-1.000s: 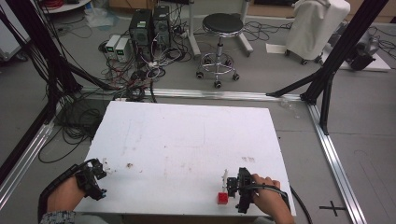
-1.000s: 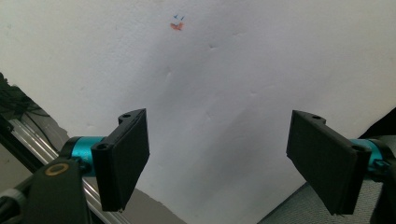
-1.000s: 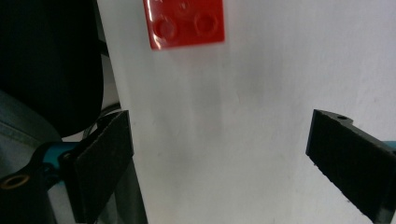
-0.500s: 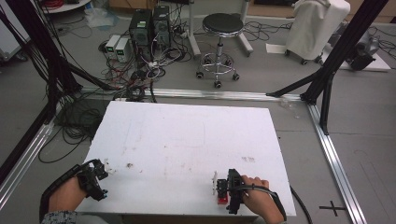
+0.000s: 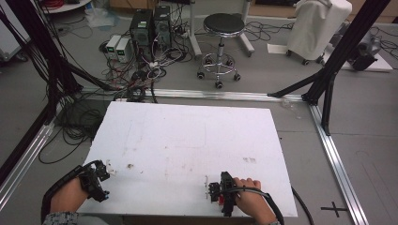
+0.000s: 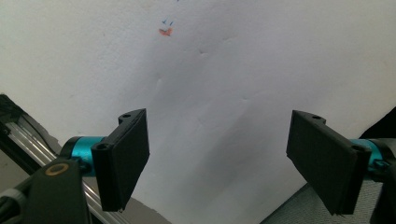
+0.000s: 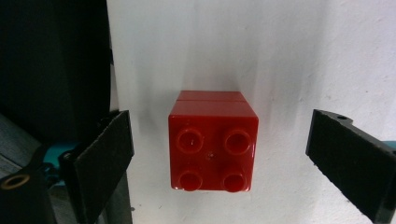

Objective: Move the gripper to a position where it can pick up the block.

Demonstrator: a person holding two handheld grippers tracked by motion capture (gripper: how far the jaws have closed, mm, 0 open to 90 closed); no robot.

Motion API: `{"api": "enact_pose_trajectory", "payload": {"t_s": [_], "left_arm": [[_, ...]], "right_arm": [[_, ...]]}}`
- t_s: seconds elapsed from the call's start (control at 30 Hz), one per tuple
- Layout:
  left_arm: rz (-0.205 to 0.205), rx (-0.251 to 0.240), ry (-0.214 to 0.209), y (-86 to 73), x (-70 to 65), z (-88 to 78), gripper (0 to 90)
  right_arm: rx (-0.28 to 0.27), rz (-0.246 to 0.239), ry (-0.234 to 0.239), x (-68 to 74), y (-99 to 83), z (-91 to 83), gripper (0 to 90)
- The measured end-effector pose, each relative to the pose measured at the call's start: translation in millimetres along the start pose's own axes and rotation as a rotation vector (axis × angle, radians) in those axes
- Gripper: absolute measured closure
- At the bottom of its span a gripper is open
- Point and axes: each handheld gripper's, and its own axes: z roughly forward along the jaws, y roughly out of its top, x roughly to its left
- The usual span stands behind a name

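Right gripper view: the red brick (image 7: 213,143) lies on the counter (image 7: 280,56) between the open right tool (image 7: 219,161), untouched. Closing off-centre could push it over the near edge.

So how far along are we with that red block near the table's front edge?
Done: the right gripper is lined up, its open fingers either side of the red block. In hand: nothing, since the fingers stand clear of the block, which sits on the white table. Left: closing and lifting. The left gripper is open over bare table.
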Motion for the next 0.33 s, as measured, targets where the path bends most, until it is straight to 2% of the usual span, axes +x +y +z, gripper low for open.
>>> {"api": "enact_pose_trajectory", "payload": {"t_s": [0.03,0.1,0.3,0.33], "left_arm": [[-0.005,-0.003,0.0,-0.2,-0.4,0.4,21.4],[-0.003,-0.002,0.0,-0.6,0.3,0.4,21.5],[-0.008,-0.003,0.003,-1.0,1.0,0.5,21.5],[-0.01,-0.005,-0.001,-0.6,0.8,1.1,21.5]], "right_arm": [[-0.01,-0.029,-0.005,-1.8,0.3,1.1,6.7],[-0.003,-0.01,-0.004,-0.4,0.7,1.0,6.7],[-0.008,-0.011,0.0,0.5,0.9,0.6,6.7],[-0.015,-0.023,-0.003,-0.2,1.0,0.3,6.7]]}}
